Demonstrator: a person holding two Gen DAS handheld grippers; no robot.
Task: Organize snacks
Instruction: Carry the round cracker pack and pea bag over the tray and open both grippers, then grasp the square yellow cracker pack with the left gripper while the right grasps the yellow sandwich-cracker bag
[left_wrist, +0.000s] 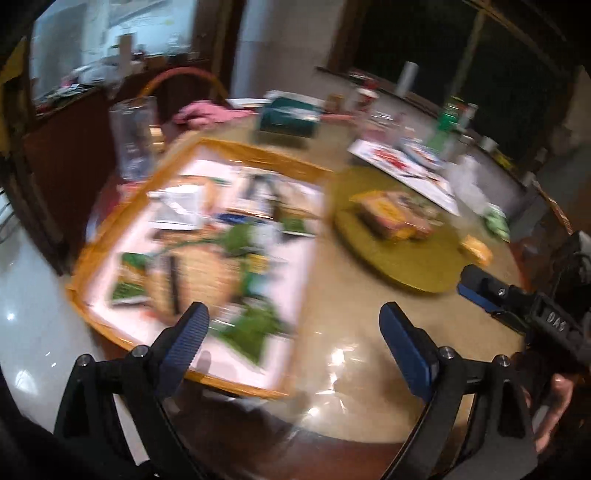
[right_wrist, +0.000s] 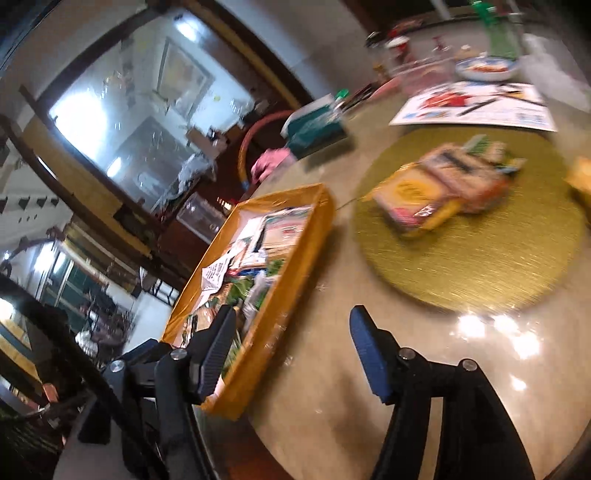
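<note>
An orange-rimmed tray (left_wrist: 258, 157) full of snack packets (left_wrist: 192, 273) sits on the table's left side; it also shows in the right wrist view (right_wrist: 280, 280). A pile of snack packets (left_wrist: 399, 214) lies on a round gold mat (left_wrist: 417, 269), also in the right wrist view, packets (right_wrist: 436, 195) on mat (right_wrist: 480, 266). A small yellow packet (left_wrist: 476, 251) lies at the mat's right edge. My left gripper (left_wrist: 291, 332) is open and empty over the table's near edge. My right gripper (right_wrist: 291, 347) is open and empty by the tray's near corner; it shows in the left view (left_wrist: 480, 291).
A green tissue box (left_wrist: 288, 116), a pink cloth (left_wrist: 207, 112), a clear glass (left_wrist: 135, 136), a printed paper sheet (left_wrist: 406, 166), bottles and cups stand on the far side of the round glossy table (left_wrist: 351, 332). A chair back (left_wrist: 184, 79) is behind the table.
</note>
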